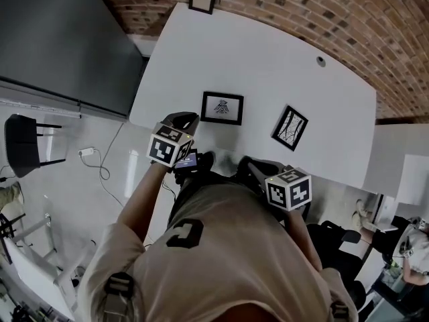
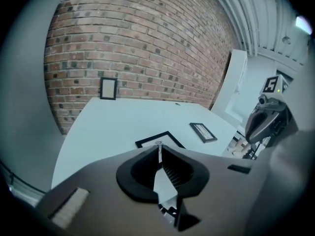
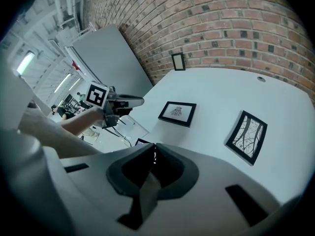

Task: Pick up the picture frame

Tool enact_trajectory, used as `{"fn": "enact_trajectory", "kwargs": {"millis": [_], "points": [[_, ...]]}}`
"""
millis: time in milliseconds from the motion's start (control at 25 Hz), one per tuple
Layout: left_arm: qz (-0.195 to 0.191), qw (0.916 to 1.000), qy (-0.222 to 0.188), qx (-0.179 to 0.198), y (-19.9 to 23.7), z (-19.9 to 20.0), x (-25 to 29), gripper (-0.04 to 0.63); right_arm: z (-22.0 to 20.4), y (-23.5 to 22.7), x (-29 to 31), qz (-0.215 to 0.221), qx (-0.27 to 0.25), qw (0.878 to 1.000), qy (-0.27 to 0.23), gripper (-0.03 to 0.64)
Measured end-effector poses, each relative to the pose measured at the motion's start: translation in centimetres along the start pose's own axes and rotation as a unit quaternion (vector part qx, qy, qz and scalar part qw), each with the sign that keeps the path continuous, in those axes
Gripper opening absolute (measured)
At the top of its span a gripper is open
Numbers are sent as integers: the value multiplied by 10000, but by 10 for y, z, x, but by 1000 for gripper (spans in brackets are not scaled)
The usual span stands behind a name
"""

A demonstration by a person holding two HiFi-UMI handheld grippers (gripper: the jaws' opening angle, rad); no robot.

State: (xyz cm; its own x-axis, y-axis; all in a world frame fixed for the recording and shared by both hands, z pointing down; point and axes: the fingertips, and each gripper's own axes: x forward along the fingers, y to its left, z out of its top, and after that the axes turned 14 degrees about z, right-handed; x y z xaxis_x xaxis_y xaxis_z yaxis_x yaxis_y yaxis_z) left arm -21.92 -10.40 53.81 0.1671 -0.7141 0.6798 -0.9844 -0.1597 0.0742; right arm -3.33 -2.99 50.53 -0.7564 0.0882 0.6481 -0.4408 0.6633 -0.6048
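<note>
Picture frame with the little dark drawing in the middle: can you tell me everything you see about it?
The picture frame is a thin black rectangle around white paper with a small dark drawing in the centre. It lies flat, face up, on the white table, near the front edge. Nothing sits on it. The left gripper, jaws shut and empty, is close by its left side, not holding it.

— Cool, even light everywhere; the smooth white tabletop [image 1: 268, 59] comes out bright, almost washed out, with only faint shadows.
— See the long ceiling strip lights [image 3: 27, 63] glowing upper left in the right gripper view? Both gripper views bow the red brick wall [image 2: 147, 38], and their corners go black.
</note>
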Motion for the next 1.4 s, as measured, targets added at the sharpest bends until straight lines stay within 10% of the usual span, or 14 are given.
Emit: {"fn": "enact_trajectory", "kwargs": {"millis": [640, 800, 1400], "points": [[903, 9938, 637, -98, 1, -5, 73, 23, 15, -59, -51, 462, -197, 9986, 152, 6], [1021, 9913, 814, -141, 6, -10, 81, 200, 15, -65, -54, 511, -206, 9983, 168, 6], [1603, 9783, 1315, 43, 19, -55, 109, 232, 11, -65, -52, 545, -277, 9980, 143, 6]]}}
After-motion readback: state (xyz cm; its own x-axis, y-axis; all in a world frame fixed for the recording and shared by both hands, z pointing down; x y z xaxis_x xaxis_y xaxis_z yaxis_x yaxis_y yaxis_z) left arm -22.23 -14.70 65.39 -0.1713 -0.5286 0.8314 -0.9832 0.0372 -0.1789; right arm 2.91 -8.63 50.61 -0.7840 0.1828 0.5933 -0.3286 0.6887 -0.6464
